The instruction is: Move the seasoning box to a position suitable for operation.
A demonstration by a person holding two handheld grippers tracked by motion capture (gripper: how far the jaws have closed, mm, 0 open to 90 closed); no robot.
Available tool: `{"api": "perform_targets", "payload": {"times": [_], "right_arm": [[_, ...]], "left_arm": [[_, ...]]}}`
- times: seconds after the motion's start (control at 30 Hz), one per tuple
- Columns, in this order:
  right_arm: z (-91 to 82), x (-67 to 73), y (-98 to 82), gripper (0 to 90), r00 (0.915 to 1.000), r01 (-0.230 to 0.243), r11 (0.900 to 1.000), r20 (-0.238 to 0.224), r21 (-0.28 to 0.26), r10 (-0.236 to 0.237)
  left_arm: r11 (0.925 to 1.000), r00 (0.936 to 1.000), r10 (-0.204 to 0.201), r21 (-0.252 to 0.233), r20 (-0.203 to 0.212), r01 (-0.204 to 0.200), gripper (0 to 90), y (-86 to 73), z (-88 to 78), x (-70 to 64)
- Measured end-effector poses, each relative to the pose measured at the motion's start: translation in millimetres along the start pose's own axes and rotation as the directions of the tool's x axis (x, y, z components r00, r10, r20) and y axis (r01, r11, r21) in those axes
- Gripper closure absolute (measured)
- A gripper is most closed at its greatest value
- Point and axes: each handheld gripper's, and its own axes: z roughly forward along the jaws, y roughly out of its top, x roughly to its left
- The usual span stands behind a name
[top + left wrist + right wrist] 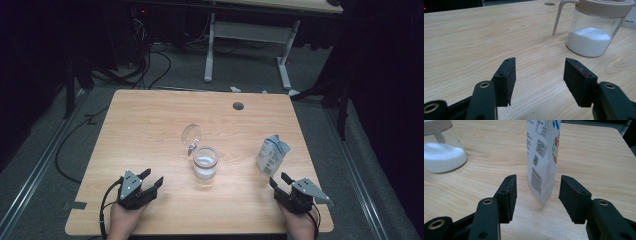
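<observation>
Item one, right gripper (278, 182): at about five o'clock on the wooden table (150, 125), jaws standing apart, pads pressing on nothing, with the upright white printed pouch (271, 155) just beyond them at their twelve o'clock; in the right gripper view the pouch (544, 160) stands between the two pads, clear of both. Item two, left gripper (151, 179): at about seven o'clock on the table, jaws apart over bare wood. Item three, clear jar (205, 162) of white powder: near table centre, flip lid (191, 135) open, well apart from both grippers.
</observation>
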Motion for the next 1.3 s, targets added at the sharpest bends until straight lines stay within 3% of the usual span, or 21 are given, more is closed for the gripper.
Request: {"api": "perform_targets", "payload": {"times": [0.3, 0.67, 1.3], "right_arm": [[-5.4, 10.8, -1.0, 49.7, 0.9997, 0.021, 1.000, -0.008, 0.006, -0.021], [-2.1, 25.9, 2.7, 51.0, 0.9975, 0.049, 0.999, -0.051, 0.001, -0.049], [32.5, 66.0, 23.9, 53.0, 0.9808, 0.128, 0.992, -0.148, -0.004, -0.127]], "left_arm": [[1.0000, 1.0000, -0.006, 0.000, 0.007, 0.006, 44.1, 1.0, -1.0, 1.5], [1.0000, 1.0000, -0.002, 0.001, 0.008, 0.002, 45.0, 0.9, -0.9, 1.7], [0.9995, 0.9989, -0.032, 0.009, 0.034, 0.032, 46.0, 1.7, 0.8, 0.3]]}}
